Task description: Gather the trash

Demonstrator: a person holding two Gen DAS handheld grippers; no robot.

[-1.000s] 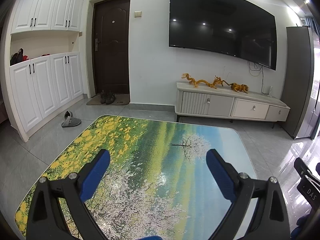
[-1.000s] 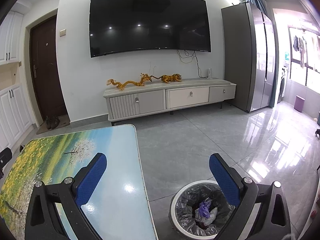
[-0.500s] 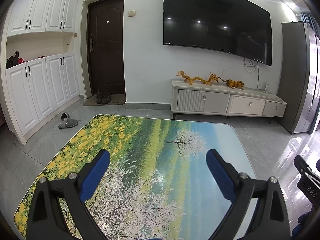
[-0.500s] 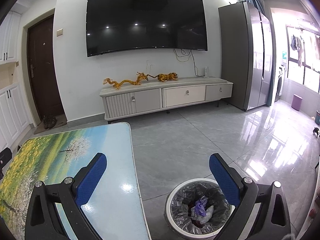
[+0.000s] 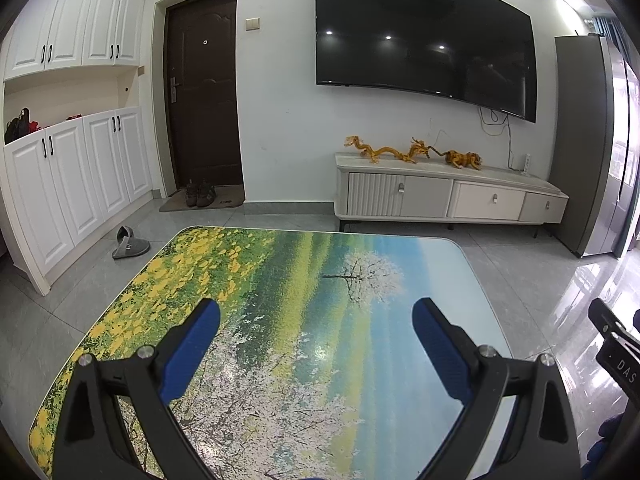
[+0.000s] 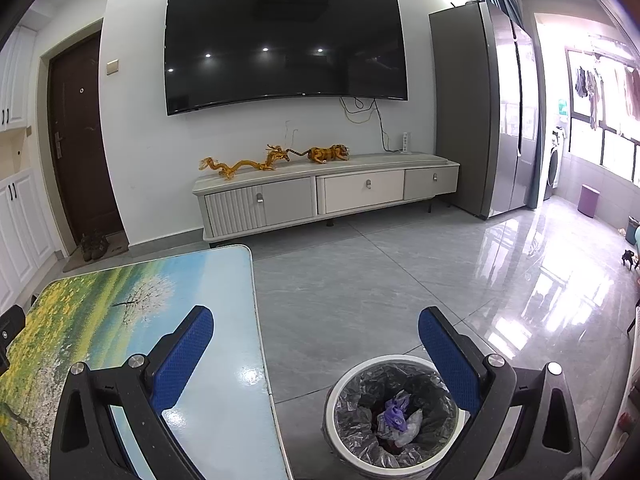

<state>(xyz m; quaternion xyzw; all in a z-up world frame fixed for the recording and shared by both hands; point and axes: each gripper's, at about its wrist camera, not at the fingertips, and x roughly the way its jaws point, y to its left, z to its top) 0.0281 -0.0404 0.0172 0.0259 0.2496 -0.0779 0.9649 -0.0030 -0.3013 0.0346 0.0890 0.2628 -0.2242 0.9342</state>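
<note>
- Left gripper (image 5: 316,322): blue-padded black fingers (image 5: 191,350) spread wide apart, nothing between them, poised above the glossy tabletop printed with yellow flowers, white blossom and blue sky (image 5: 280,300).
- Right gripper (image 6: 316,330): blue-padded fingers (image 6: 448,360) likewise wide apart and empty; one finger over the blue edge of the same tabletop (image 6: 224,408), the other over the rim of the bin.
- At 5 o'clock in the right wrist view: round white trash bin with black plastic liner (image 6: 334,432) standing on the grey tiled floor (image 6: 360,288) just beside the table, holding crumpled purple and white trash (image 6: 396,416).
- At 3 o'clock in the left wrist view: black body of the other gripper, partly visible.
- At 12 o'clock, well apart: low white cabinet (image 6: 328,194) carrying golden dragon figurines (image 6: 244,166), below a large dark wall-mounted television (image 6: 284,46).
- At 10 o'clock in the left wrist view: dark brown door (image 5: 202,88), white cupboards (image 5: 72,172), one grey slipper (image 5: 130,243) on the floor.
- At 2 o'clock in the right wrist view: tall grey refrigerator (image 6: 480,112).
</note>
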